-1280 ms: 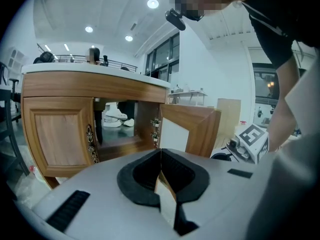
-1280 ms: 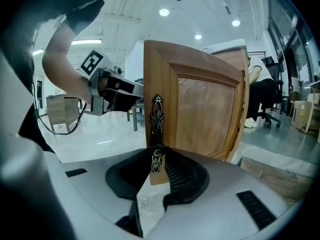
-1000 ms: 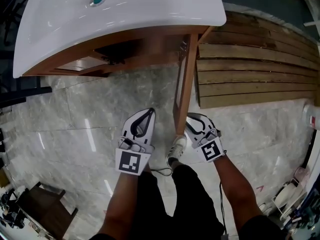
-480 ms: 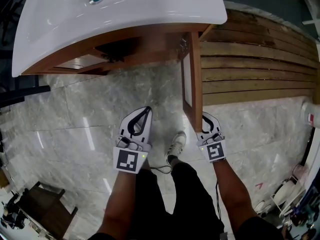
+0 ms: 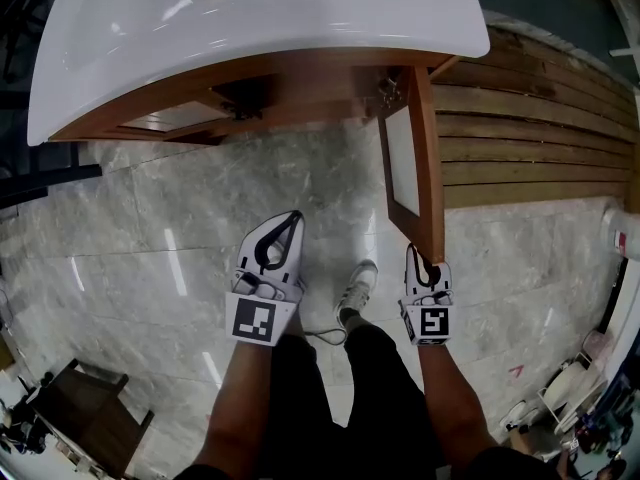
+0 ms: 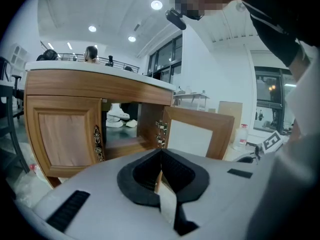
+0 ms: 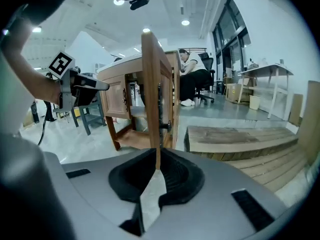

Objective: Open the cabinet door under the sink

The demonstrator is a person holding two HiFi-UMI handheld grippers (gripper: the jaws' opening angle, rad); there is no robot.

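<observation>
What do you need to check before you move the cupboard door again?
1. Door open: the door stands swung well out from the cabinet. Ok.
2. Right tongs on target: they have just been closing and are now together, right at the door's free edge, with nothing pinched between them. Ok. Whether they touch the edge: cannot tell.
3. Left tongs out of the way: shut, empty, away from the door. Ok.
4. Shoe clear of the door: it is off to the side, not under it. Ok.
5. Room to swing further: the wooden platform lies on that side. Cannot tell.
</observation>
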